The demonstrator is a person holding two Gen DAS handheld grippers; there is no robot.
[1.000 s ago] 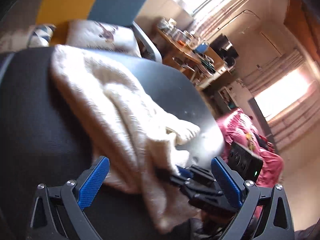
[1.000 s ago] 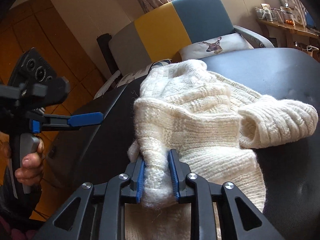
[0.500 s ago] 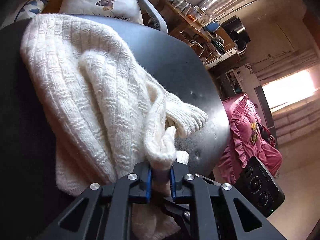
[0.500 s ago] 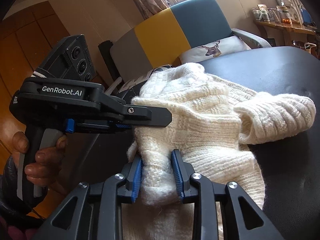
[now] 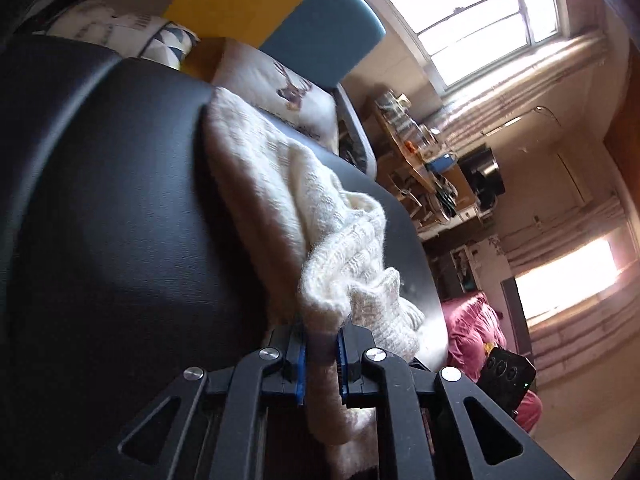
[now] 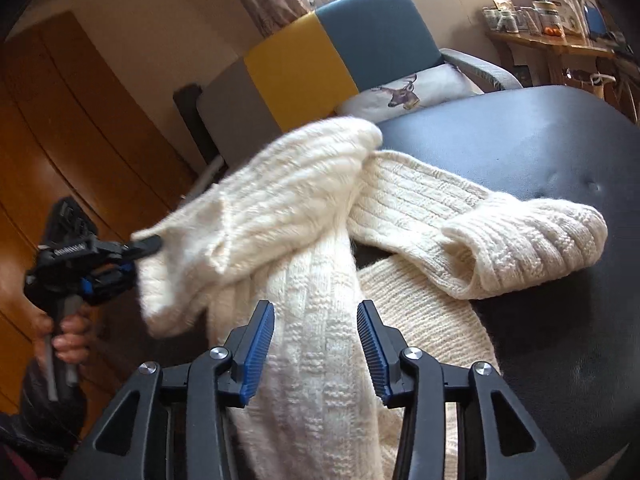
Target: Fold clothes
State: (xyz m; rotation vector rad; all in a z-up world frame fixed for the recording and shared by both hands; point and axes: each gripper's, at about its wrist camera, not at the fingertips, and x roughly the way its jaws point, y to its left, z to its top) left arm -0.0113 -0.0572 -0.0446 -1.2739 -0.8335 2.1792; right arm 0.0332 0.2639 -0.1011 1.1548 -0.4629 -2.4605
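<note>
A cream knitted sweater (image 6: 312, 240) lies bunched on a black padded surface (image 6: 540, 152). In the left wrist view my left gripper (image 5: 322, 344) is shut on a fold of the sweater (image 5: 320, 240), which rises from the jaws and stretches away over the black surface (image 5: 100, 220). In the right wrist view my right gripper (image 6: 316, 344) stands open, its blue pads either side of a hanging strip of the knit without pinching it. The left gripper (image 6: 140, 246) shows at the left of that view, holding a lifted edge of the sweater. A ribbed cuff (image 6: 540, 240) lies to the right.
A yellow and blue armchair (image 6: 340, 52) with a deer-print cushion (image 6: 408, 94) stands behind the black surface. A wooden shelf with jars (image 6: 552, 36) is at the far right, wooden cabinets (image 6: 60, 140) at the left. A pink cloth (image 5: 476, 332) lies beyond the surface's edge.
My right gripper has opened and let go of the sweater fold. My left gripper, open one second ago, shut on the sweater and has lifted its edge up and to the left.
</note>
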